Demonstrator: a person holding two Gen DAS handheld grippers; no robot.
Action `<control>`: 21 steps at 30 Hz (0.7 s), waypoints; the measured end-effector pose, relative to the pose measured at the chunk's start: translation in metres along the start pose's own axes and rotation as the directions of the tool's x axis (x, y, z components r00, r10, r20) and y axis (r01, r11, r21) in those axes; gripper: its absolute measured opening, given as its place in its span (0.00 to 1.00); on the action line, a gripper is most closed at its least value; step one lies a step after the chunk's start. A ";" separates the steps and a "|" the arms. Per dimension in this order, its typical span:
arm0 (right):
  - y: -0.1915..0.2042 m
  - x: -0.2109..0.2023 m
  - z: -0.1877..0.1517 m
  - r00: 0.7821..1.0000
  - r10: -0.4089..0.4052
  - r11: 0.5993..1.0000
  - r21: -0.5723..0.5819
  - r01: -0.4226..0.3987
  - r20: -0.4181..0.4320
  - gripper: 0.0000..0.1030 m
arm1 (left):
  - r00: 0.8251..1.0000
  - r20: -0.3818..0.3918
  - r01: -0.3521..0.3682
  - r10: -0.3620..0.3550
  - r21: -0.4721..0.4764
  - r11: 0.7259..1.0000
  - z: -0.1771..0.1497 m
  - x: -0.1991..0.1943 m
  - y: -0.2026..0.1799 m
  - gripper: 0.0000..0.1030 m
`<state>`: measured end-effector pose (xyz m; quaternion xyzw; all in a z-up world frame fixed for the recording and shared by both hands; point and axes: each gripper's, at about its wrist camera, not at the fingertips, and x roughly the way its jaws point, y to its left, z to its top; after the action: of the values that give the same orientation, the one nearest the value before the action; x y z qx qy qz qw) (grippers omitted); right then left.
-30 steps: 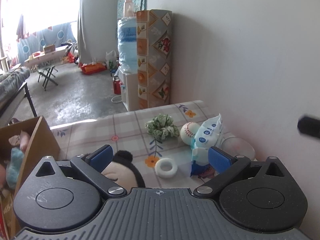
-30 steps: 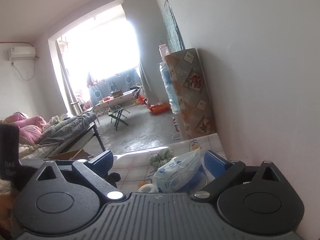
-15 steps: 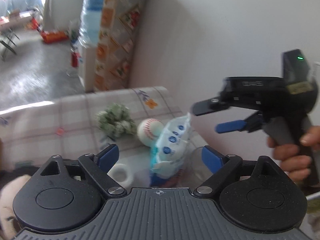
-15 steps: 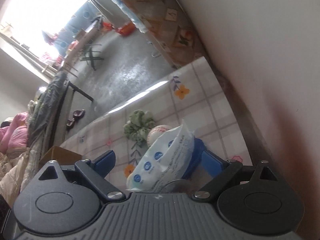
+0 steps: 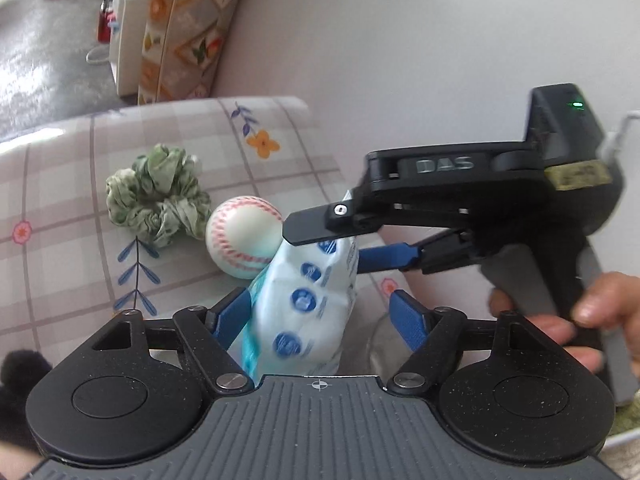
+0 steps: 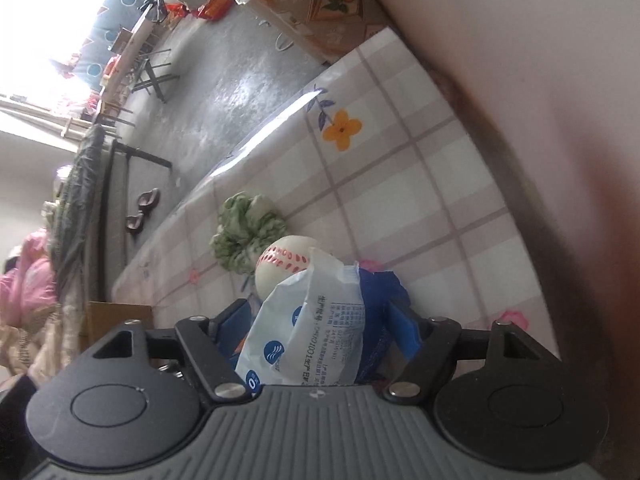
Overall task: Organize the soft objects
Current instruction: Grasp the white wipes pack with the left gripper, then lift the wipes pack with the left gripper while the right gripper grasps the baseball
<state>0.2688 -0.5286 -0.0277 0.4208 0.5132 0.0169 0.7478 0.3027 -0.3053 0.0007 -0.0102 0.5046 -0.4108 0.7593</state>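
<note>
The white-and-blue tissue pack stands upright on the checked tablecloth, right between both sets of blue pads. The left gripper straddles its lower body: the near pad looks to be against the pack's side, the other pad stands clear with a gap, so the jaws are apart and have just been closing. The right gripper comes in over the pack's top, jaws also just narrowing around it; from the left wrist view one black finger lies across the top of the pack and the blue one sits beside its far side. Whether those pads actually press I can't say, the wrapper bulges over them. Behind the pack, touching or nearly so, sits the baseball, and just beyond it the green scrunchie. A hand grips the right handle, blurred at the frame edge.
</note>
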 end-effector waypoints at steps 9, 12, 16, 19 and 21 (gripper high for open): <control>0.010 0.007 0.000 0.999 0.038 0.999 -0.001 -0.039 -0.031 0.74 | 0.996 -0.057 -0.069 0.068 -0.015 0.998 0.004 0.011 0.008 0.52; 0.013 0.004 0.000 0.999 0.046 0.999 -0.026 -0.046 -0.018 0.73 | 0.998 -0.050 -0.051 0.049 -0.047 0.998 0.002 0.008 0.014 0.44; 0.018 -0.015 -0.001 0.998 0.046 0.996 -0.084 -0.043 0.041 0.71 | 0.998 -0.038 -0.047 0.044 -0.079 0.996 -0.001 0.003 0.015 0.29; 0.022 -0.028 -0.001 0.996 0.045 0.992 -0.125 -0.035 0.080 0.71 | 0.999 -0.015 -0.039 0.037 -0.113 0.993 -0.003 -0.004 0.018 0.28; 0.024 -0.035 -0.001 0.994 0.051 0.989 -0.147 -0.036 0.100 0.70 | 0.999 0.006 -0.041 0.042 -0.122 0.992 -0.006 -0.012 0.019 0.28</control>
<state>0.2613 -0.5283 0.0143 0.3768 0.4619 0.0485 0.8015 0.3079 -0.2828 -0.0010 -0.0477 0.5255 -0.3635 0.7678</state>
